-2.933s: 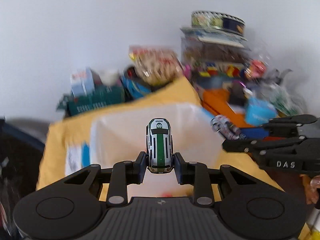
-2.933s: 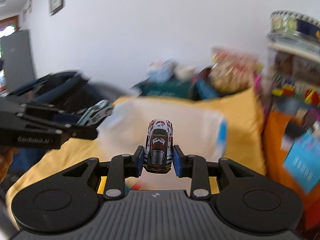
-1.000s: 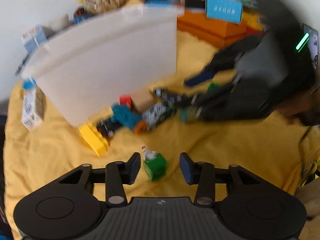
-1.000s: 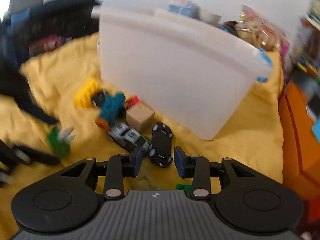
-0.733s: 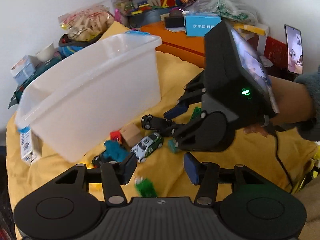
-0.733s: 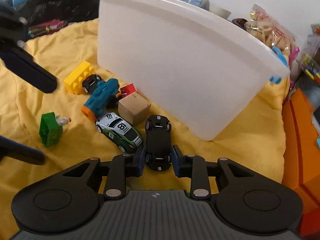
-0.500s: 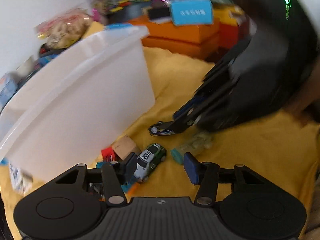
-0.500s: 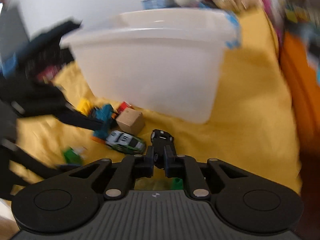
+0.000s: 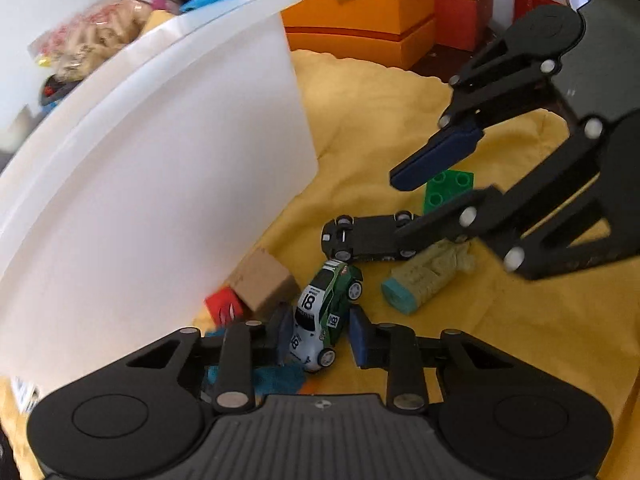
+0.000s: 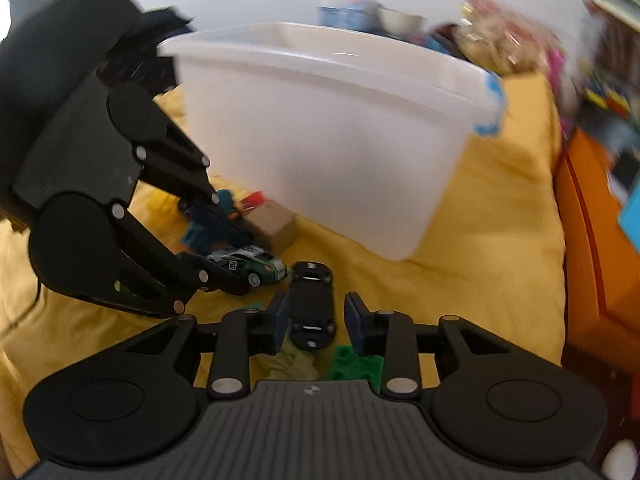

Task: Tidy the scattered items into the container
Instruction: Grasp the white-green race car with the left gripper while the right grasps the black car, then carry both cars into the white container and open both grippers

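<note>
A white plastic bin (image 9: 152, 168) stands on the yellow cloth; it also shows in the right wrist view (image 10: 328, 136). My left gripper (image 9: 318, 338) is open, its pads on either side of a green and white toy car marked 18 (image 9: 324, 312). My right gripper (image 10: 316, 322) is open around a black toy car (image 10: 312, 304) that lies upside down; this car also shows in the left wrist view (image 9: 368, 236). The green car also shows in the right wrist view (image 10: 248, 264).
Near the bin lie a tan cube (image 9: 264, 284), a red block (image 9: 224, 310), a green brick (image 9: 448, 192), a pale figure with a teal base (image 9: 424, 280) and a teal toy (image 10: 200, 236). Orange boxes (image 9: 360, 32) and clutter stand behind.
Both grippers dropped their earlier cars and came down to the cloth. The left moved from the green block to straddle the green car. The right closed in around the black car.
</note>
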Available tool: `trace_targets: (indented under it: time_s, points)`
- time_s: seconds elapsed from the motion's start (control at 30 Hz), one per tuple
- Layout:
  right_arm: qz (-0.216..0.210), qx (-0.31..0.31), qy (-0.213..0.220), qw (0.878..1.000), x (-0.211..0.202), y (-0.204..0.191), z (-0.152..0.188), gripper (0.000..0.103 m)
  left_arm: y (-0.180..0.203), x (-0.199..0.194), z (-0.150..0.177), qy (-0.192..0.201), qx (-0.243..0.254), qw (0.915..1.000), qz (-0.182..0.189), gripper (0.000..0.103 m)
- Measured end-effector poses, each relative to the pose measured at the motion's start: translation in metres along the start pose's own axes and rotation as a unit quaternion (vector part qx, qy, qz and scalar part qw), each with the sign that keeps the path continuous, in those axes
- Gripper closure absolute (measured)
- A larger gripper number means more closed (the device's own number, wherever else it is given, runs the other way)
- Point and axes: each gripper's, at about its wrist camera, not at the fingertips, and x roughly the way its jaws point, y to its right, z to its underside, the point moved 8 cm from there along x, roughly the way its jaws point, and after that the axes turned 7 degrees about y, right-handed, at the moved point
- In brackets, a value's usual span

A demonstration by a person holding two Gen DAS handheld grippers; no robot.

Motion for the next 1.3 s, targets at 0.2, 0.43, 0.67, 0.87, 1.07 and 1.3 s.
trace_targets:
  time_s: [0.2, 0.43, 0.67, 0.87, 1.07, 1.3]
  points:
    - [0.018, -0.052, -0.02, 0.998, 0.022, -0.012, -0.002, 0.07, -0.001, -0.048, 0.005, 0.035, -0.084, 0.9946, -0.049, 0.071]
    - [0.04, -0.047, -0.047, 0.997, 0.038, -0.001, 0.003, 0.083, 0.006, -0.109, 0.021, 0.053, -0.139, 0.9859, -0.077, 0.071]
    - [-0.076, 0.132, 0.007, 0.988, -0.024, 0.001, -0.004, 0.083, 0.032, -0.117, 0.067, 0.016, -0.187, 0.9794, -0.073, 0.071]
    - [-0.179, 0.233, -0.058, 0.954, -0.033, -0.032, 0.047, 0.083, 0.05, -0.086, 0.078, 0.001, -0.218, 0.974, -0.064, 0.071]
    - [-0.103, 0.181, -0.054, 0.977, -0.04, -0.027, 0.06, 0.058, 0.059, -0.077, 0.069, 0.018, -0.24, 0.9686, -0.062, 0.058]
    - [-0.059, 0.117, -0.026, 0.991, -0.057, -0.019, 0.052, 0.053, 0.07, -0.106, 0.06, 0.057, -0.236, 0.9693, -0.041, 0.054]
